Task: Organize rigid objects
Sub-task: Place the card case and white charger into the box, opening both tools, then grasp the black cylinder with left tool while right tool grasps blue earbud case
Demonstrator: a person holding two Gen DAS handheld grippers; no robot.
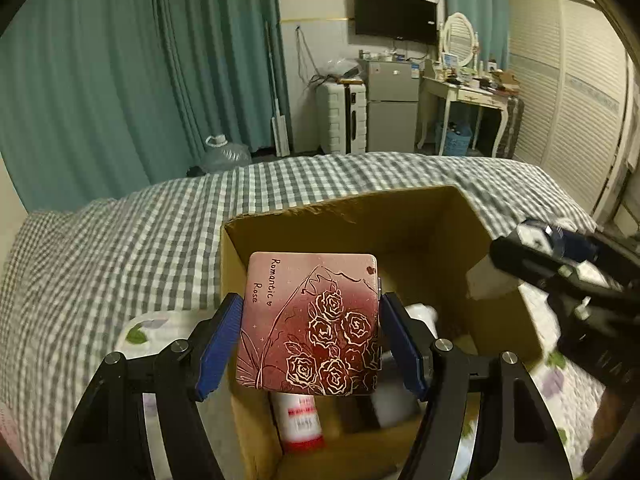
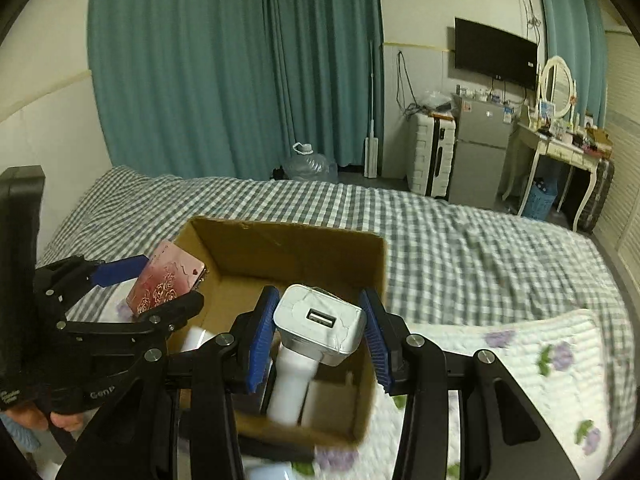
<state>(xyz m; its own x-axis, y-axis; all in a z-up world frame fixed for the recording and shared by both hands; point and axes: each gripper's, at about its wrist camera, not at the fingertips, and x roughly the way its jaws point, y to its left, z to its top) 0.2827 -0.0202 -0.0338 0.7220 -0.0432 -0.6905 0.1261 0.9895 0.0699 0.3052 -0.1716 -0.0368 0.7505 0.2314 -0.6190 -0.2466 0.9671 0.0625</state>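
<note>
Left gripper [image 1: 310,344] is clamped on the pink rose tin [image 1: 310,322], right gripper [image 2: 320,338] on the white charger [image 2: 320,324], both over the cardboard box [image 2: 280,248] on the checked bed [image 2: 460,248]; a white bottle [image 1: 298,420] already lies inside.

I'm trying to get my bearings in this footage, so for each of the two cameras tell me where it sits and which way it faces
Left wrist: on the left gripper, angled down over the cardboard box on the checked bed; its blue pads clamp a pink rose-print case; the other gripper enters at right.
Right wrist: on the right gripper, facing the same way; it grips a white USB charger; bare fingers show lower left.
Shared: box, case, bed, teal curtains, wall TV.
</note>
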